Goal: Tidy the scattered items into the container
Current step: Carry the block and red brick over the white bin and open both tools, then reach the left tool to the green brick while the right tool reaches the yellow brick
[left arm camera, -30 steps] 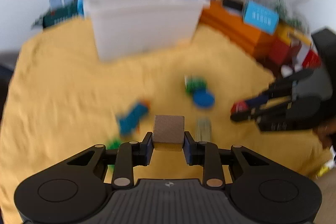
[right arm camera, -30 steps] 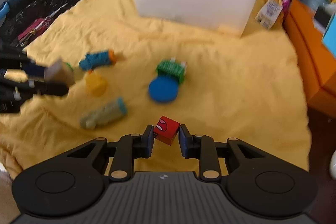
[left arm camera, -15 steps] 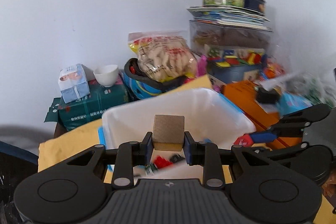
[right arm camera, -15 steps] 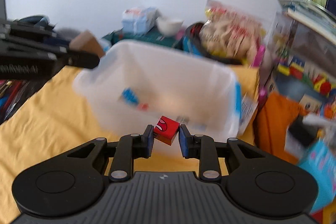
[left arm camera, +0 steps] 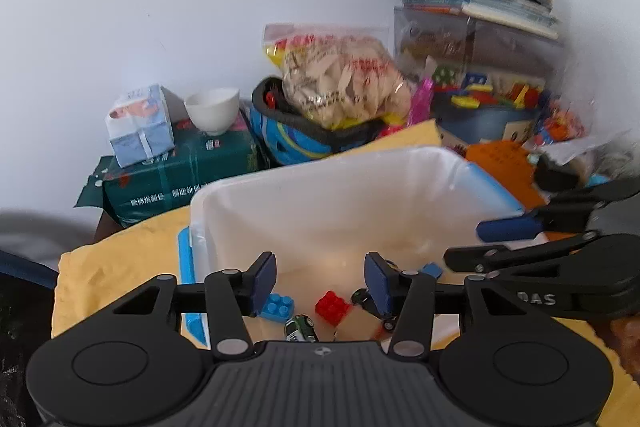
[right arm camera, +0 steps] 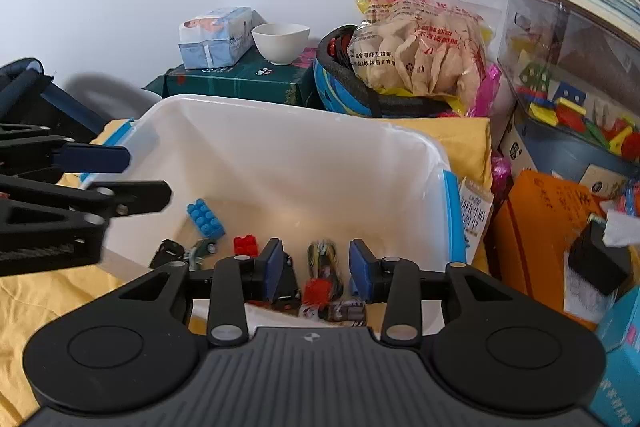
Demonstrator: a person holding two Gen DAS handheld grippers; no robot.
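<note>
1. Left gripper (left arm camera: 320,277): jaws apart and opening, nothing between the pads; poised above the near part of the white container (left arm camera: 400,163).
2. Right gripper (right arm camera: 316,267): jaws likewise apart and opening, nothing gripped; hung over the container's near right part, just beside the left gripper.
3. Release, done well: jaws spread fully and held over the container's open mouth until nothing clings to a pad; no sideways sweep while low, so that neither wall nor rim gets knocked.
4. Container contents, seen below the jaws: blue brick (right arm camera: 205,219), red brick (left arm camera: 333,307), toy car (left arm camera: 301,327), a pale block partly hidden by the left gripper's body, further small toys too crowded to name.
5. Withdrawal, advised: straight up first, then apart, given how close the two grippers stand; risk judged to be finger striking finger.
6. Surroundings: container resting on a yellow cloth (right arm camera: 460,141) over the worktop; beyond it a white bowl (right arm camera: 280,41) on a green box, a tissue pack, a snack bag.
7. Remaining scattered items: none in either view; progress therefore not to be judged from here.
</note>
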